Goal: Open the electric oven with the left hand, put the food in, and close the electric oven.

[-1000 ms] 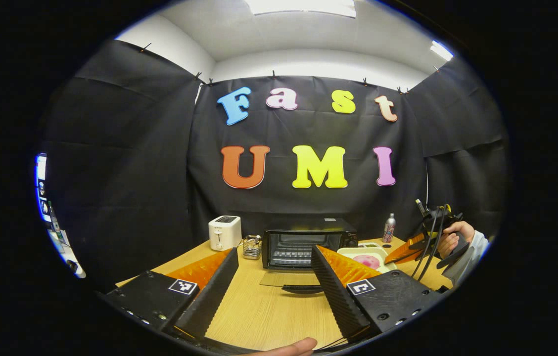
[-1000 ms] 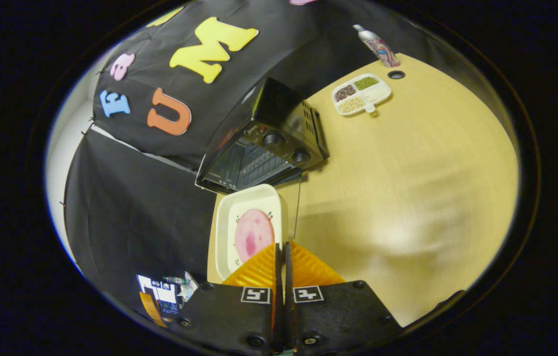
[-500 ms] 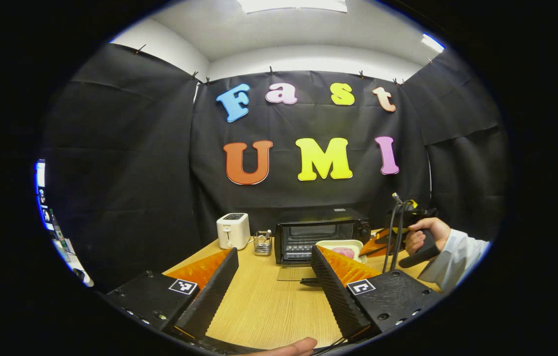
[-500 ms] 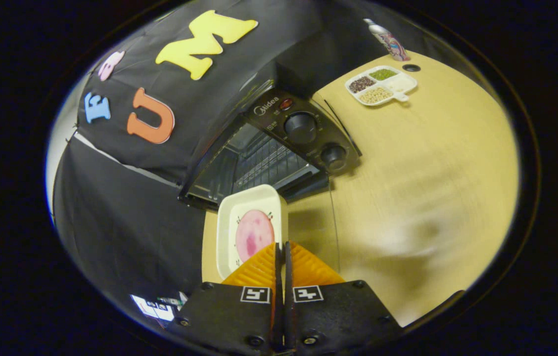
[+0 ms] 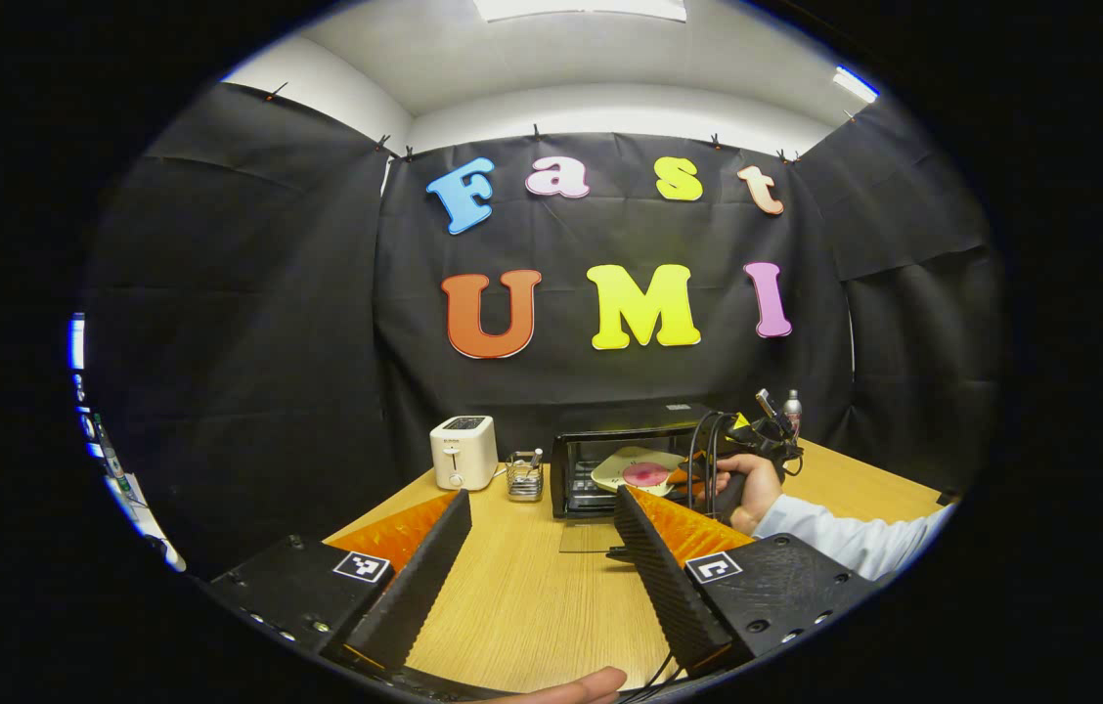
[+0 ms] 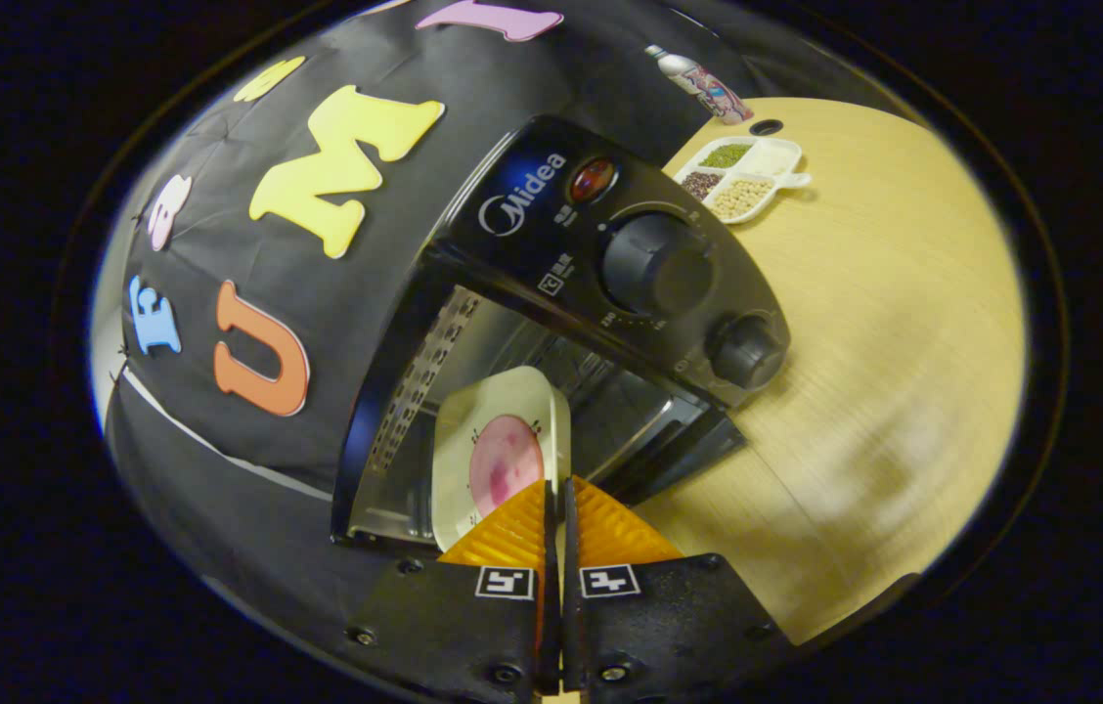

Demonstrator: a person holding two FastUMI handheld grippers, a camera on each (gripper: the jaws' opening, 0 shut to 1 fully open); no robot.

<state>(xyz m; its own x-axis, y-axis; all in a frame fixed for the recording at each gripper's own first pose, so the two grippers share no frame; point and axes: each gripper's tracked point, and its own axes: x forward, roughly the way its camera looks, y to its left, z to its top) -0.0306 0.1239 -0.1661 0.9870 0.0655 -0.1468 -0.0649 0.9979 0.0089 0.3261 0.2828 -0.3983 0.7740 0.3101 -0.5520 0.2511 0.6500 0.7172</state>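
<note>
- While the wooden desk [image 5: 522,596] carries everything, the black electric oven [image 6: 551,254] stands at its back by the booth wall, door [image 5: 586,536] dropped flat toward the front, cavity open.
- White toaster [image 5: 463,452] sits left of the oven in left gripper view; small wire rack [image 5: 520,475] between the two.
- White tray [image 6: 503,430] w/ pink food [image 6: 505,465] on it is held tilted, its far part already inside the oven mouth, off the desk.
- Right hand-held gripper [image 6: 557,508]: fingers pressed together, pinching the tray's near rim. Left gripper view shows it at the oven front w/ a hand [image 5: 752,486] & white sleeve behind.
- Left hand-held gripper [image 5: 540,548]: fingers spread wide, nothing between, above the desk well short of the oven.
- Divided dish [image 6: 742,174] of grains and a bottle [image 6: 703,84] stand right of the oven, apart from it.
</note>
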